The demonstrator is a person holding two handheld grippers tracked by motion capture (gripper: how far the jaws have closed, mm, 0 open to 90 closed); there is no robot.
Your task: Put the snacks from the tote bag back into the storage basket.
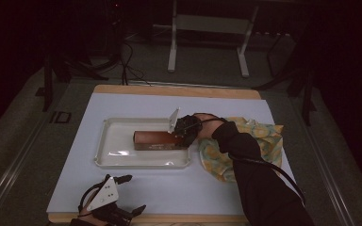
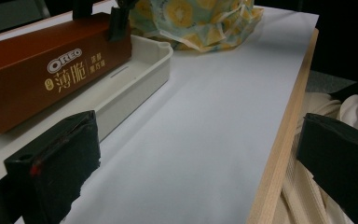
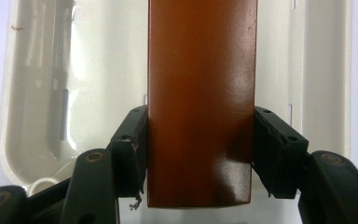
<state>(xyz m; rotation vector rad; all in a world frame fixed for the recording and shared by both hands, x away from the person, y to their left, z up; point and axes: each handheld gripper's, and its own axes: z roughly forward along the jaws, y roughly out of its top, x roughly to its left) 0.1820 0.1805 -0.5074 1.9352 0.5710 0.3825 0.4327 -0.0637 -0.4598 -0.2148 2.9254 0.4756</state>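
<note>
In the right gripper view, the right gripper has its black pads clamped on both long sides of the brown Oreo box, near the box's lower end in that frame. In the high view the box lies in the right half of the white tray, with its right end at the tray's right rim and bare tray floor to its left. Just right of the tray, touching its corner, is a crumpled yellow-patterned cloth, partly under the person's dark sleeve.

The left gripper sits at the lower left of the high view with its jaws spread wide and nothing between them. It rests by the wooden table edge, with open pale table surface between it and the tray.
</note>
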